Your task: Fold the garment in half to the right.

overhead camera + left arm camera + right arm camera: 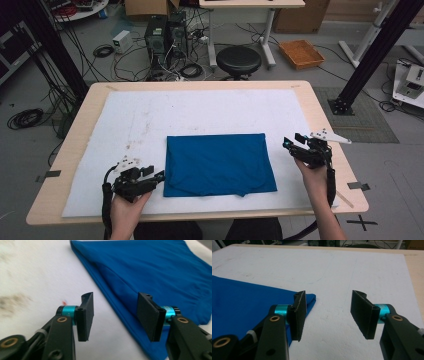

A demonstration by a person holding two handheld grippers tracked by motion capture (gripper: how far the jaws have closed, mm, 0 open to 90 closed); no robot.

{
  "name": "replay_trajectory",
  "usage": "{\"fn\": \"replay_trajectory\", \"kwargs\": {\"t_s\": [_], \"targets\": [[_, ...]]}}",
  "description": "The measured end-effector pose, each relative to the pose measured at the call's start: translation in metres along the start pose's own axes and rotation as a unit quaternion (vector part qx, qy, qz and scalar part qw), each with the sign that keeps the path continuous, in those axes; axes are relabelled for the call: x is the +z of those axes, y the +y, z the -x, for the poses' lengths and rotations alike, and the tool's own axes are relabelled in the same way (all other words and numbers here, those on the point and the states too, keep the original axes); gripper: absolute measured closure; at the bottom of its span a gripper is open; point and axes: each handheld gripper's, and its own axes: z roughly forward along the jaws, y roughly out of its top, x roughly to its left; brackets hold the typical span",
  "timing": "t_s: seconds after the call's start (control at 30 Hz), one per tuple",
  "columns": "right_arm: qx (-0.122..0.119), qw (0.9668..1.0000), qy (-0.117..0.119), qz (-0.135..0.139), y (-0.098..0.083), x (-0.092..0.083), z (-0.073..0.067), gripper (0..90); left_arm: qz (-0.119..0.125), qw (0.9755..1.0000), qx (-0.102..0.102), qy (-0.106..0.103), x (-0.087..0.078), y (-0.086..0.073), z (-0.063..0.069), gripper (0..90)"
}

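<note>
A blue folded cloth lies flat on the white mat, near the table's front edge. My left gripper is low at the cloth's front left corner, open. In the left gripper view the cloth's folded left edge runs between the open jaws of the gripper, and neither pad presses on it. My right gripper stands open just off the cloth's far right corner. In the right gripper view that corner of the cloth lies beside the left jaw, and bare mat lies under the gripper.
The mat covers most of a wooden table. Behind the table, on the floor, are a black stool, an orange tray, computer cases and loose cables. Black frame posts stand on both sides.
</note>
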Motion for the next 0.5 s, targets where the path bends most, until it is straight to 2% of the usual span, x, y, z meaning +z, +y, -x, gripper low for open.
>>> {"fn": "replay_trajectory", "kwargs": {"t_s": [0.13, 0.27, 0.33, 0.43, 0.5], "targets": [[0.0, 1.0, 0.002, -0.002, -0.0001, 0.0016, -0.0016, 46.7, -0.012, 0.9994, -0.027, -0.015, 0.0035, -0.007, 0.003, 48.5], [-0.002, 1.0, 0.003, -0.003, 0.0, 0.0026, -0.003, 46.8, -0.007, 0.999, -0.039, -0.019, 0.0041, -0.0089, 0.0071, 48.5], [-0.003, 1.0, 0.005, -0.004, -0.0002, 0.0031, -0.0035, 46.8, -0.012, 0.9987, -0.042, -0.024, 0.0053, -0.0094, 0.0082, 48.5], [-0.003, 1.0, 0.005, -0.004, -0.0001, 0.0035, -0.0044, 46.8, -0.015, 0.9988, -0.043, -0.02, 0.0069, -0.0096, 0.0102, 48.4], [-0.006, 1.0, 0.004, -0.003, 0.0, 0.0035, -0.0047, 46.9, -0.018, 0.9984, -0.05, -0.02, 0.0078, -0.01, 0.0108, 48.4]]}}
